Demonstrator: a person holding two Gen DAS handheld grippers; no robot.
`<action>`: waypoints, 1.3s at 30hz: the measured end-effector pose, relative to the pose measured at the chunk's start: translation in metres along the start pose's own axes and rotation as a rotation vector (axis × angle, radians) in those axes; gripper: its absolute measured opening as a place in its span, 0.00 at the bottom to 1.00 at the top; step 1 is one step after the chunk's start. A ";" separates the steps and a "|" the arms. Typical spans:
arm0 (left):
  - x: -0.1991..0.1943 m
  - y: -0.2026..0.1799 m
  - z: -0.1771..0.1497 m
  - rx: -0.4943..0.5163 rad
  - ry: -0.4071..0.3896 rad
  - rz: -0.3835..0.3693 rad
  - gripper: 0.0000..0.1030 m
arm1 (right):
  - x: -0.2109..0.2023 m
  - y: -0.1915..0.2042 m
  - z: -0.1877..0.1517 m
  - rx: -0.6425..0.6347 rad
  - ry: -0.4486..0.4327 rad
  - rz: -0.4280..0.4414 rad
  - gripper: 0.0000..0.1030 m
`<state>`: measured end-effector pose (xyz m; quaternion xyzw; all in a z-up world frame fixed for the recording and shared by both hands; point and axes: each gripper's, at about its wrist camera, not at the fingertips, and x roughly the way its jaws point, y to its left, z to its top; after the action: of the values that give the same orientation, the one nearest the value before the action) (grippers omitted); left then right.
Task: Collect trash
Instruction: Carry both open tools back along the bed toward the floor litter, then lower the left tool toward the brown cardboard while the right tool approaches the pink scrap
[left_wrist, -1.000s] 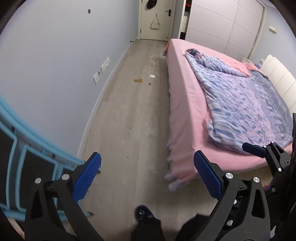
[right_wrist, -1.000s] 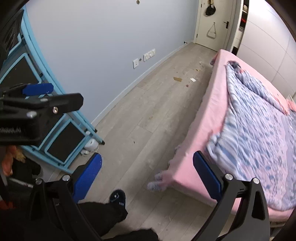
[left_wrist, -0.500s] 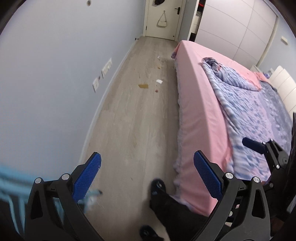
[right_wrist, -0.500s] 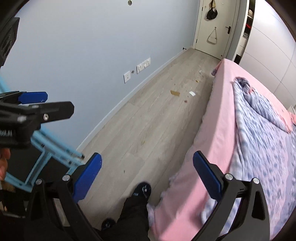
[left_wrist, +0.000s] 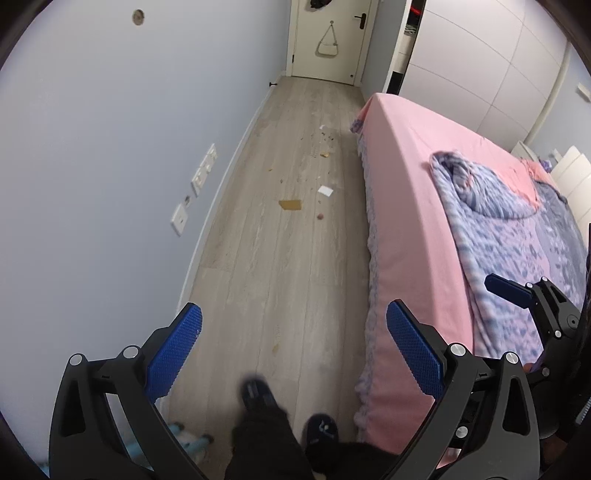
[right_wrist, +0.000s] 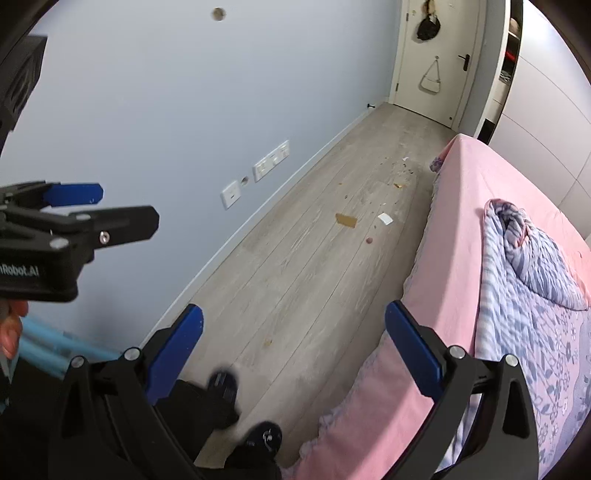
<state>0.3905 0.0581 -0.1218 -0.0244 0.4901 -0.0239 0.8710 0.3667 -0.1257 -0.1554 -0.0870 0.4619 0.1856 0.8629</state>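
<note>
Carrying both grippers, left (left_wrist: 293, 347) and right (right_wrist: 293, 345), at walking height along the bed (left_wrist: 413, 206), jaws spread wide and holding nothing, ready for pickup. Lying ahead beside the bed: brown scrap (left_wrist: 290, 204), white scrap (left_wrist: 325, 191), crumbs.

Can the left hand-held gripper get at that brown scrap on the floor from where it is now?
Probably not yet. The left hand-held gripper is open and the floor ahead lies clear, but the brown scrap is well down the aisle.
</note>
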 end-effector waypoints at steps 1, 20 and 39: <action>0.014 0.005 0.017 0.005 -0.001 -0.007 0.94 | 0.007 -0.003 0.008 0.008 -0.001 -0.004 0.93; 0.207 0.031 0.293 0.271 0.030 -0.159 0.94 | 0.153 -0.094 0.219 0.221 0.046 -0.209 0.93; 0.358 -0.025 0.477 0.288 0.083 -0.135 0.94 | 0.304 -0.249 0.358 0.195 0.101 -0.164 0.93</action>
<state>0.9835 0.0188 -0.1786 0.0687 0.5143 -0.1534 0.8410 0.8936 -0.1651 -0.2132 -0.0496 0.5118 0.0643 0.8553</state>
